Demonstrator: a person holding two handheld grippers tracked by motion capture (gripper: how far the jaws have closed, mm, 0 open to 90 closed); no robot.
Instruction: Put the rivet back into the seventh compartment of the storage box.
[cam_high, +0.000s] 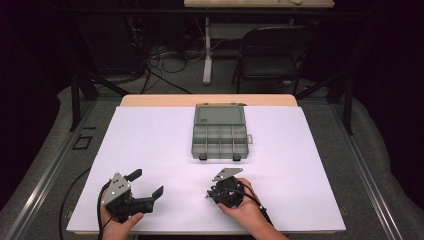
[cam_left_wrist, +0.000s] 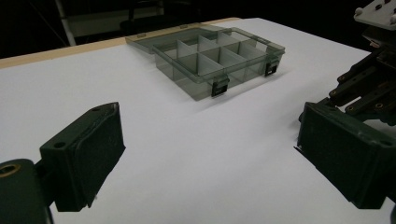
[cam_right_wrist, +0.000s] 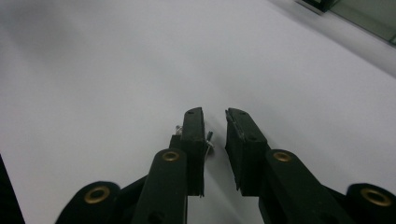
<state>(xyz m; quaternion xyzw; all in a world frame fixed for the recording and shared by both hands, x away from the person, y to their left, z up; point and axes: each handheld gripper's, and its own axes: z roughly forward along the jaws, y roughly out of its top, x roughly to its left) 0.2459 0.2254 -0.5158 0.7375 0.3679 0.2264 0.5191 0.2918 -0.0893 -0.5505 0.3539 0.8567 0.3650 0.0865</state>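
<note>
The translucent grey plastic compartment box (cam_high: 194, 145) (cam_left_wrist: 187, 81) sits above the centre of the high view, on the far middle of the white sheet (cam_high: 150, 140) and well apart from both tools.

The left gripper (cam_high: 146, 183) (cam_left_wrist: 212, 149), at the lower left of the high view, is released. Its two black jaws are spread wide with bare sheet between them, and they point up and to the right. A hand (cam_high: 117, 227) holds its body at the bottom edge.

The right gripper (cam_high: 210, 195) (cam_right_wrist: 215, 126), at the lower centre-right, is held by the other hand (cam_high: 245, 210). Its jaws are nearly together, with a narrow gap between them. In the right gripper view a tiny metallic piece with thin wire ends (cam_right_wrist: 208, 137) lies in that gap, close against the left-hand jaw. It is too small to identify, and nothing bridges the two pads.

The box's lid (cam_high: 220, 115) is folded back flat on the far side. Dividers split the tray into two rows of cells, and each cell shows its bare grey floor. Two dark latches (cam_high: 203, 157) hang on the near wall.

Past the sheet, a strip of light wooden tabletop (cam_high: 210, 100) shows at its top edge. A dark folding chair (cam_high: 272, 55) stands at the upper right.
</note>
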